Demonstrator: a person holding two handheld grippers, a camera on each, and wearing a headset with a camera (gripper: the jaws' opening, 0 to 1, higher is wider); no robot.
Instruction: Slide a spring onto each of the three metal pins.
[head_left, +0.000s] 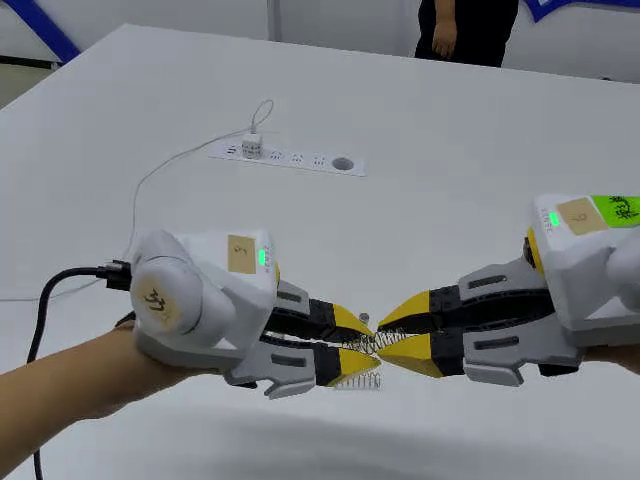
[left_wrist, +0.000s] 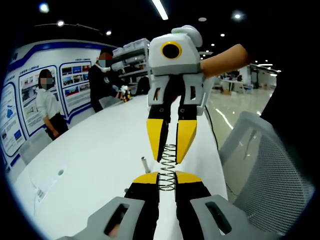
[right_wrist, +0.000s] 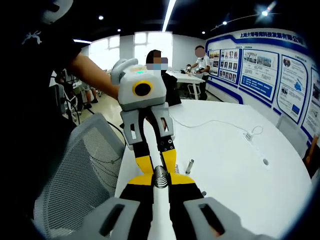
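**Table:** one, white (head_left: 450, 200), the work surface.

**Person:** one (head_left: 470, 28), standing at the table's far edge.

**Mesh chair:** one, grey (right_wrist: 85, 165), beside the table.

**Grippers:** we count two, meeting tip to tip over the near part of the table. They are the left gripper (head_left: 366, 343) and the right gripper (head_left: 388, 338).

**Power strip:** one, white (head_left: 290, 157), farther back on the table. One white charger (head_left: 251, 147) is plugged into it, and its cable loops away.

**Labels:** three.
- The left tan label (head_left: 241, 254) and the right tan label (head_left: 580, 215) both carry handwriting we cannot read.
- The green label (head_left: 618, 210) on the right gripper has an equally illegible scrawl.

**Springs:** two.
- The held spring (head_left: 377, 341) spans the gap between the grippers, its long axis level and running left to right. One end is nipped in the left gripper's closed jaws, the other in the right's.
- The loose spring (head_left: 358, 381) lies flat on the table just below the tips, also running left to right.

**Pins:** one counted with certainty. It is a metal pin (head_left: 363, 319), upright on the table just behind the tips.
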